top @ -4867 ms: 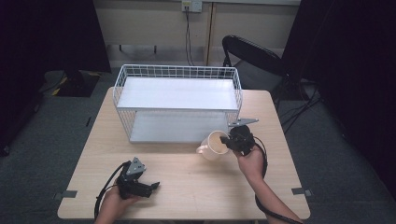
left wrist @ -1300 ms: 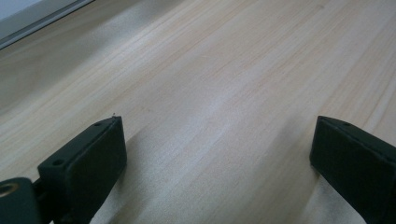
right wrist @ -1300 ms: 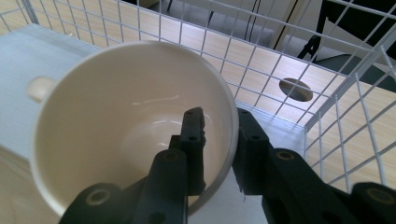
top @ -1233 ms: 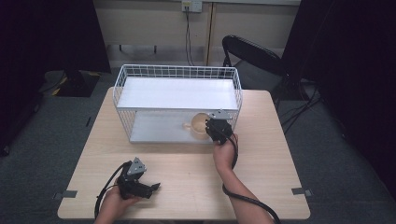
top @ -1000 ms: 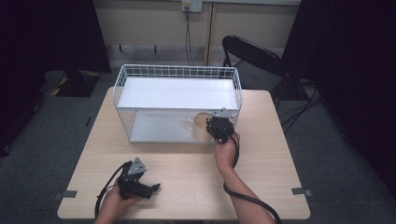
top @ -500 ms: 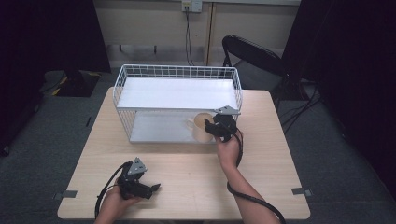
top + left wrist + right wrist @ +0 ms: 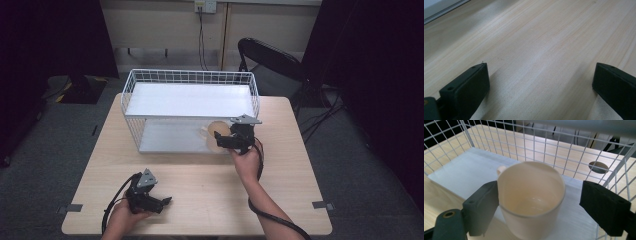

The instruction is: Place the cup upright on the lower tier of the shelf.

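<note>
Fingers (image 7: 481, 212) of right gripper (image 7: 544, 210) spread wide, cream cup (image 7: 531, 197) upright between, touching one.

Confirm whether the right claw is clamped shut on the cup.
No: in the right gripper view the right claw stands open around the cream cup, its far jaw clear of the wall.

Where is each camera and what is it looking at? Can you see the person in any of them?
High view: sits above the person's side, looking forward and down on the table and wire rack; both forearms, the left tool and right tool show.
Left gripper view: rides on the left tool, looking along its open jaws at bare table wood.
Right gripper view: rides on the right tool, looking into the rack's lower shelf at a cream cup between its open jaws.
Shared: the cup and rack also appear in the high view.
</note>
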Available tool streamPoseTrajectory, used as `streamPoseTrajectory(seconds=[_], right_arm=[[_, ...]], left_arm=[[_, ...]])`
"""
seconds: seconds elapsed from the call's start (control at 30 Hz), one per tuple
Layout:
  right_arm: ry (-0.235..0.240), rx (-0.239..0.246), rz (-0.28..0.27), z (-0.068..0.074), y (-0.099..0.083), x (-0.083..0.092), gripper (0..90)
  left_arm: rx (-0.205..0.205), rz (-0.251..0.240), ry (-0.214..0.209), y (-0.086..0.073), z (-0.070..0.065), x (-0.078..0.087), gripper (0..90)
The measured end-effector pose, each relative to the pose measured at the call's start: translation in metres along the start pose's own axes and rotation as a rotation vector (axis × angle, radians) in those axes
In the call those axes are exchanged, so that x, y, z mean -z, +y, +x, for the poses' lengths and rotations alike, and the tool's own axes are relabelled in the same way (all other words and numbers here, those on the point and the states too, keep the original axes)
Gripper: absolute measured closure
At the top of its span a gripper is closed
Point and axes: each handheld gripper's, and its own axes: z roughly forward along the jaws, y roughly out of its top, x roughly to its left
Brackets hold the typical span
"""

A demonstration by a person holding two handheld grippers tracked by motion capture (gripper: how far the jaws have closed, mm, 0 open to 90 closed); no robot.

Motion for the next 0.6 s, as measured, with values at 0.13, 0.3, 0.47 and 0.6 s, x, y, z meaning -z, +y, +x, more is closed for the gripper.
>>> streamPoseTrajectory(seconds=[0.13, 0.3, 0.47, 0.6], right_arm=[[0.016, 0.002, 0.008, 0.001, -0.005, -0.001, 14.3], [0.024, 0.021, 0.02, 0.004, -0.012, -0.005, 14.7], [0.023, 0.024, 0.038, 0.007, -0.014, -0.009, 15.4], [0.011, 0.025, 0.044, 0.008, -0.015, -0.011, 16.4]], left_arm=[[0.001, 0.0, 0.0, 0.0, 0.0, 0.0, 0.5], [0.001, 0.0, -0.001, 0.0, 0.0, 0.0, 0.4], [0.006, -0.002, -0.003, 0.0, 0.0, 0.0, 0.3], [0.004, -0.002, -0.002, 0.0, 0.0, 0.0, 0.3]])
